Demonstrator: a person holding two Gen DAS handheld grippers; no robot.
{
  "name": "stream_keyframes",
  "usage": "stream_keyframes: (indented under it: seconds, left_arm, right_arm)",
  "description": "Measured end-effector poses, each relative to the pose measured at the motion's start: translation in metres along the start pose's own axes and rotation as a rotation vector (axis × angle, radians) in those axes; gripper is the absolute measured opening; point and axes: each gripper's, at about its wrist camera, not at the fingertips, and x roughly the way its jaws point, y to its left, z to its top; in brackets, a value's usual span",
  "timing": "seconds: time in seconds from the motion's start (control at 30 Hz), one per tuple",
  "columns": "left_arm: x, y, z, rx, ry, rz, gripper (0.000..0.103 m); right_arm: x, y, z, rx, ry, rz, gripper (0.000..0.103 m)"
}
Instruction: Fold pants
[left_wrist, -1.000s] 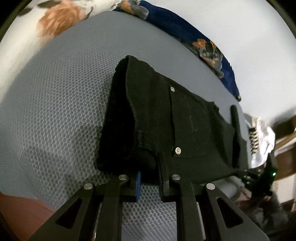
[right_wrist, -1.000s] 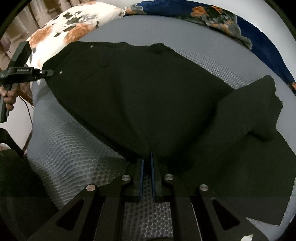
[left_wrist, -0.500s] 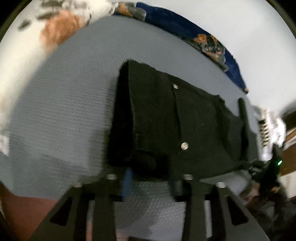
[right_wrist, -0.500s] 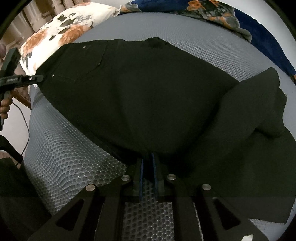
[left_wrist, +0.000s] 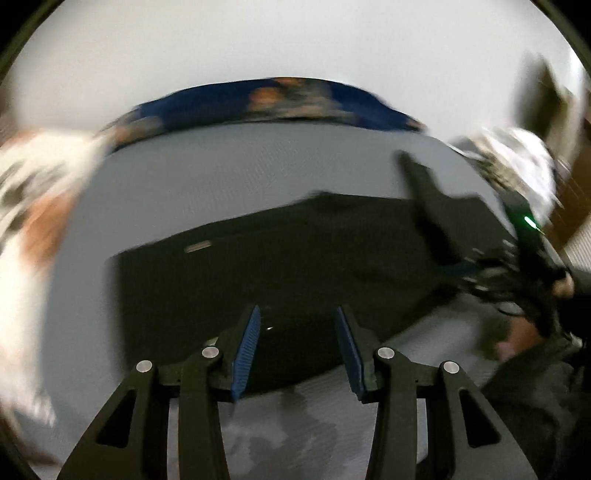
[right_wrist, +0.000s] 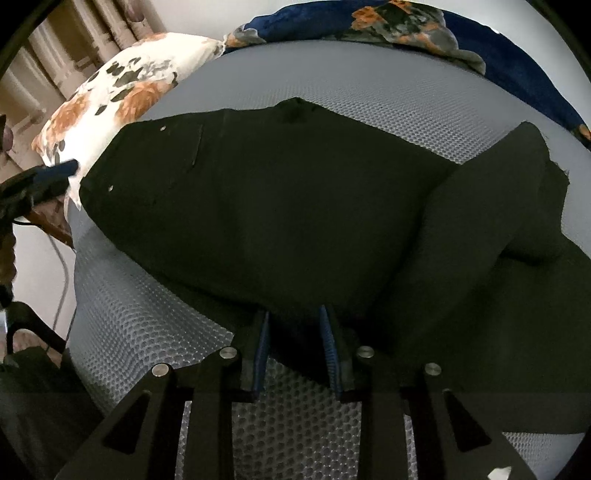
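Note:
The black pants (right_wrist: 280, 206) lie spread on the grey mesh mattress (right_wrist: 369, 96), waist end at the left with rivets showing, a leg folded over at the right (right_wrist: 491, 206). In the right wrist view my right gripper (right_wrist: 295, 332) is open, its blue pads either side of the pants' near edge. In the blurred left wrist view my left gripper (left_wrist: 297, 332) is open over the near edge of the pants (left_wrist: 295, 258). The right gripper's black body (left_wrist: 532, 236) shows at the far right there.
A floral white and orange pillow (right_wrist: 122, 96) lies at the mattress's far left. A dark blue floral blanket (right_wrist: 424, 26) runs along the far edge. Curtains (right_wrist: 55, 55) hang behind at the left. White cloth (left_wrist: 517, 158) lies at the right in the left wrist view.
Both grippers have opened and let go of the pants. The left gripper has swung round fast, so its view is blurred and faces across the mattress. The pants lie flatter.

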Motion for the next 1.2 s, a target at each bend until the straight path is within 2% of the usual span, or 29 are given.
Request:
stream_keyframes:
  seconds: [0.07, 0.3, 0.47, 0.53, 0.57, 0.6, 0.63, 0.8, 0.9, 0.97, 1.1, 1.2]
  left_arm:
    - [0.022, -0.029, 0.009, 0.078, 0.014, -0.050, 0.044]
    - [0.078, -0.093, 0.025, 0.232, 0.085, -0.163, 0.044]
    - [0.114, -0.121, 0.028, 0.321, 0.126, -0.158, 0.043]
    - [0.124, -0.126, 0.025, 0.318, 0.140, -0.177, 0.037]
    - [0.130, -0.128, 0.025, 0.317, 0.152, -0.193, 0.023]
    - [0.134, -0.130, 0.023, 0.319, 0.164, -0.199, 0.015]
    - [0.139, -0.132, 0.022, 0.322, 0.177, -0.199, 0.013]
    - [0.143, -0.137, 0.022, 0.295, 0.176, -0.205, 0.010]
    - [0.144, -0.139, 0.024, 0.280, 0.179, -0.201, 0.010]
    - [0.146, -0.140, 0.024, 0.267, 0.185, -0.201, 0.010]
    - [0.144, -0.140, 0.023, 0.246, 0.188, -0.194, 0.010]
    - [0.143, -0.140, 0.022, 0.234, 0.191, -0.196, 0.010]
  right_arm:
    - [0.000, 0.001, 0.002, 0.011, -0.003, 0.007, 0.026]
    - [0.000, -0.002, 0.009, 0.041, -0.019, 0.033, 0.026]
    - [-0.004, -0.007, 0.011, 0.045, -0.030, 0.051, 0.026]
    - [-0.008, -0.010, 0.012, 0.046, -0.040, 0.053, 0.027]
    - [-0.012, -0.012, 0.013, 0.051, -0.048, 0.048, 0.030]
    - [-0.015, -0.015, 0.013, 0.056, -0.054, 0.043, 0.032]
    - [-0.021, -0.019, 0.013, 0.064, -0.064, 0.045, 0.036]
    - [-0.046, -0.069, 0.016, 0.165, -0.148, 0.077, 0.037]
    - [-0.051, -0.120, 0.021, 0.303, -0.191, 0.102, 0.038]
    - [-0.049, -0.160, 0.026, 0.412, -0.204, 0.114, 0.039]
    - [-0.035, -0.216, 0.039, 0.530, -0.187, 0.135, 0.039]
    - [-0.024, -0.241, 0.048, 0.599, -0.180, 0.160, 0.039]
